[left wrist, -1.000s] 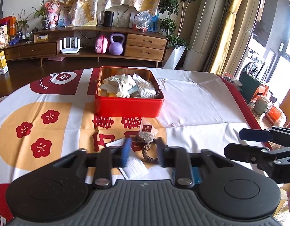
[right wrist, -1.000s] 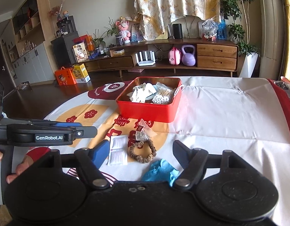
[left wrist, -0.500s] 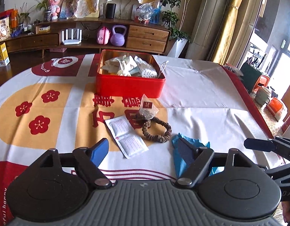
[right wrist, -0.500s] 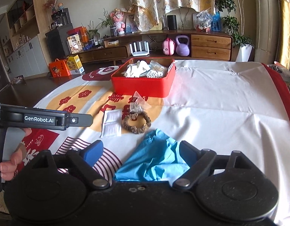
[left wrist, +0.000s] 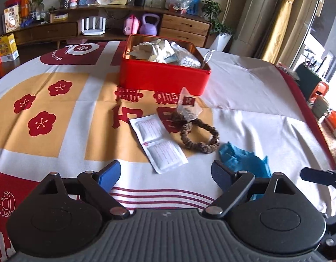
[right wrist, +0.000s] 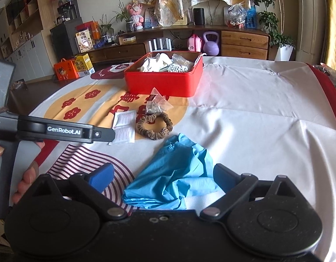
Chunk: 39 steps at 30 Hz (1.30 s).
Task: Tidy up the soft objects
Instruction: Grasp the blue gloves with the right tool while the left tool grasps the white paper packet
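Observation:
A red tin box [left wrist: 163, 76] [right wrist: 163, 85] holding white soft items and a bag of beads stands mid-table. In front of it lie a clear tea-bag pouch [left wrist: 186, 107] [right wrist: 156, 106], a brown scrunchie [left wrist: 199, 135] [right wrist: 154, 125], a white double sachet [left wrist: 159, 139] [right wrist: 124, 127] and a crumpled blue glove [left wrist: 244, 161] [right wrist: 176, 174]. My left gripper [left wrist: 165, 174] is open and empty, near the sachet. My right gripper [right wrist: 163, 175] is open, its fingers either side of the glove's near end.
The table carries a white, orange and red printed cloth [left wrist: 58, 113]. A wooden sideboard [right wrist: 233, 39] with a purple kettlebell [left wrist: 148, 25] stands behind. The left gripper's body [right wrist: 58, 128] crosses the right wrist view at the left.
My left gripper has opened and drawn back from the scrunchie and pouch. My right gripper has also pulled back, so the blue glove now lies between its fingers.

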Motion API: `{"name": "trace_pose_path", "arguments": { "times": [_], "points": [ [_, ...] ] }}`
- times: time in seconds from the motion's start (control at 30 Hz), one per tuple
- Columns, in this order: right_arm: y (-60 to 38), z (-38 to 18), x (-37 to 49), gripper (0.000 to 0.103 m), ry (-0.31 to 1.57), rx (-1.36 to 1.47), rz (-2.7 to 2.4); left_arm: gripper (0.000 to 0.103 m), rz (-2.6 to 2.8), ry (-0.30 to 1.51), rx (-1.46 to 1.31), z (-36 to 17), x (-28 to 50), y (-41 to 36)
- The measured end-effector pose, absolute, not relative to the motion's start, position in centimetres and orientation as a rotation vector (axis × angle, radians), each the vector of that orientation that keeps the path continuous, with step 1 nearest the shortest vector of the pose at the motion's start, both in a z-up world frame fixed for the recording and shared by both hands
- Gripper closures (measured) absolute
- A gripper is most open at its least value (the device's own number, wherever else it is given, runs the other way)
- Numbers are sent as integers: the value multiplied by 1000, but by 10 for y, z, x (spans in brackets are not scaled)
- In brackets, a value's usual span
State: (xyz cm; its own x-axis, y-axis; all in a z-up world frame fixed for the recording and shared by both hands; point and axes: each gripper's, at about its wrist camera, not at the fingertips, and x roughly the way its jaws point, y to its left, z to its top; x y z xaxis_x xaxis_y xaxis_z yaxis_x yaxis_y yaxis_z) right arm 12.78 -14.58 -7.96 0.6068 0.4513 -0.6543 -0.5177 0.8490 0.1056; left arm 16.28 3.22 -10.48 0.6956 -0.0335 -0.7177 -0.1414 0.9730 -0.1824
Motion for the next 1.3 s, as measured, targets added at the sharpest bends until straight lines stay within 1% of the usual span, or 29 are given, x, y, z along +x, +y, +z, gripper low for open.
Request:
{"name": "trace_pose_path", "arguments": {
  "times": [0.33, 0.73, 0.9, 0.97, 1.0, 1.07, 1.13, 1.17, 1.2, 1.27, 1.3],
  "points": [
    [-141, -96, 145, 6, 767, -112, 553, 12, 101, 864, -175, -133, 198, 25],
    [-136, -107, 158, 6, 790, -125, 545, 12, 161, 835, -67, -143, 221, 13],
    [-134, -112, 160, 9, 804, -133, 549, 13, 159, 820, -60, -144, 220, 13],
    [-134, -114, 160, 13, 814, -134, 549, 17, 165, 815, -61, -143, 219, 14],
    [-133, -115, 161, 15, 820, -135, 548, 20, 167, 813, -61, -143, 219, 14],
    [-132, -117, 161, 20, 827, -140, 544, 29, 171, 808, -59, -142, 218, 15],
    [-132, -118, 161, 22, 830, -143, 540, 41, 167, 803, -55, -140, 217, 16],
    [-132, -118, 160, 27, 831, -144, 538, 43, 161, 803, -53, -140, 217, 16],
    [-132, -118, 160, 29, 831, -147, 534, 50, 154, 801, -51, -139, 217, 16],
    [-132, -118, 160, 37, 830, -155, 524, 53, 150, 802, -49, -138, 216, 17],
    [-133, -118, 159, 39, 828, -158, 517, 54, 146, 802, -46, -138, 216, 17]
  ]
}}
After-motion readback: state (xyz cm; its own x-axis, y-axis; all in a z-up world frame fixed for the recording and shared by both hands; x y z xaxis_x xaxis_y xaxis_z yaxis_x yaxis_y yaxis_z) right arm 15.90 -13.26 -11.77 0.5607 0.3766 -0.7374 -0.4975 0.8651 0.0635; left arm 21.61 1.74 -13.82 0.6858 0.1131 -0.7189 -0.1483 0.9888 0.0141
